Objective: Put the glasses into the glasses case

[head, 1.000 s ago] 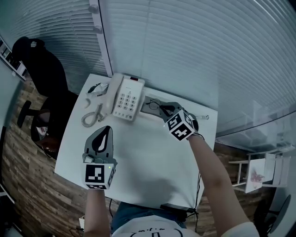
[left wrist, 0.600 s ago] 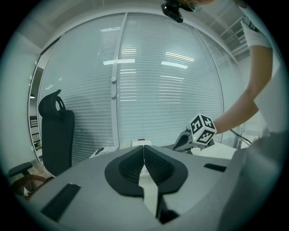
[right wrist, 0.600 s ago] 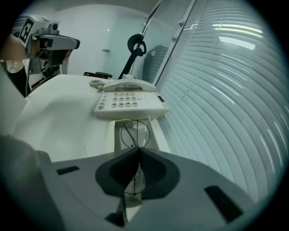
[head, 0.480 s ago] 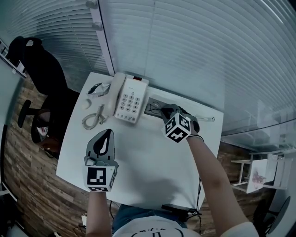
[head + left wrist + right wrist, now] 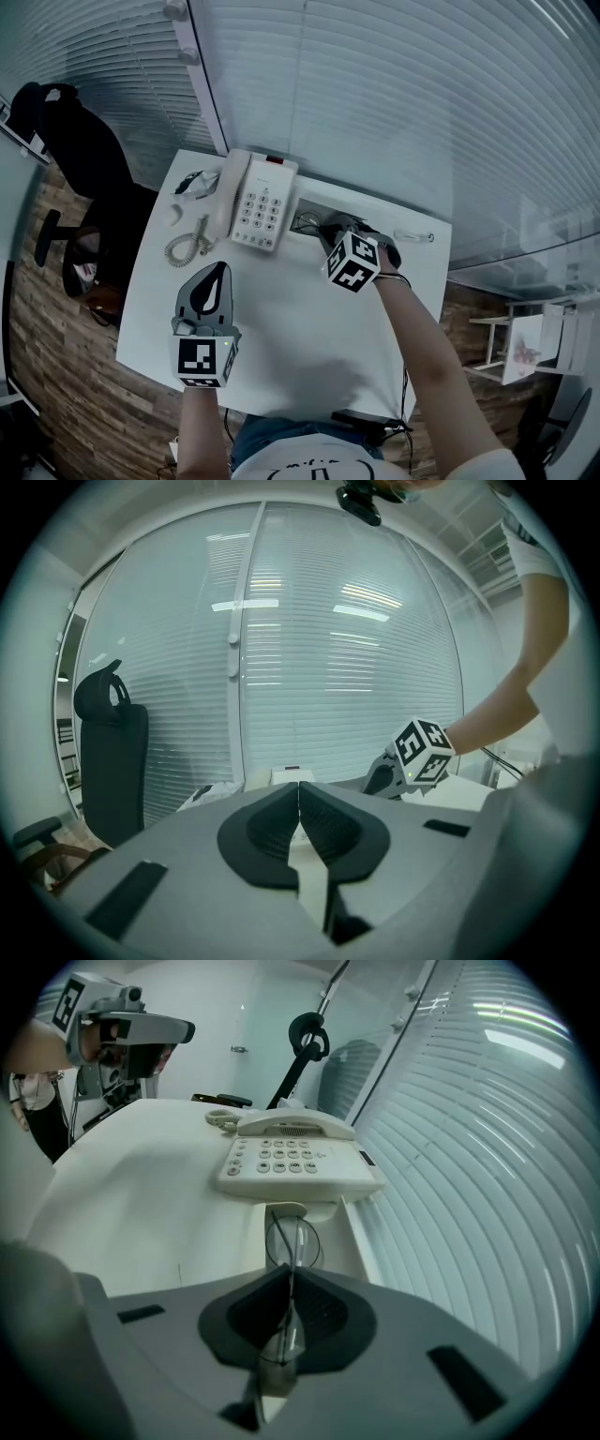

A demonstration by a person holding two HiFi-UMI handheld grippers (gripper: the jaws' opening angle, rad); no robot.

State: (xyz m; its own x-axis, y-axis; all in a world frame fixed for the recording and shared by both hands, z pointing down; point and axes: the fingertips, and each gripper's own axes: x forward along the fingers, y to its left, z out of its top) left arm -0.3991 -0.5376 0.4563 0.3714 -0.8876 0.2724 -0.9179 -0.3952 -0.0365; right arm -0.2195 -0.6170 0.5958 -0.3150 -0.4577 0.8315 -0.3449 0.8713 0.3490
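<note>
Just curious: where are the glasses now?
Right gripper view: the glasses sit clamped in the right gripper, over the glasses case beside the telephone.

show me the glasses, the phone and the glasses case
glasses (image 5: 292,1241), right gripper view, on the lens
phone (image 5: 281,1155), right gripper view, on the keypad
glasses case (image 5: 349,1237), right gripper view, on its right wall

The glasses (image 5: 292,1239) were seen as thin dark wire with clear, glossy lenses. The telephone (image 5: 298,1162) was finished in smooth pale plastic, the table (image 5: 281,323) in matt white. The pads (image 5: 323,1314) of the right gripper (image 5: 289,1274) were ribbed matt black. The floor (image 5: 37,375) was planked wood.
</note>
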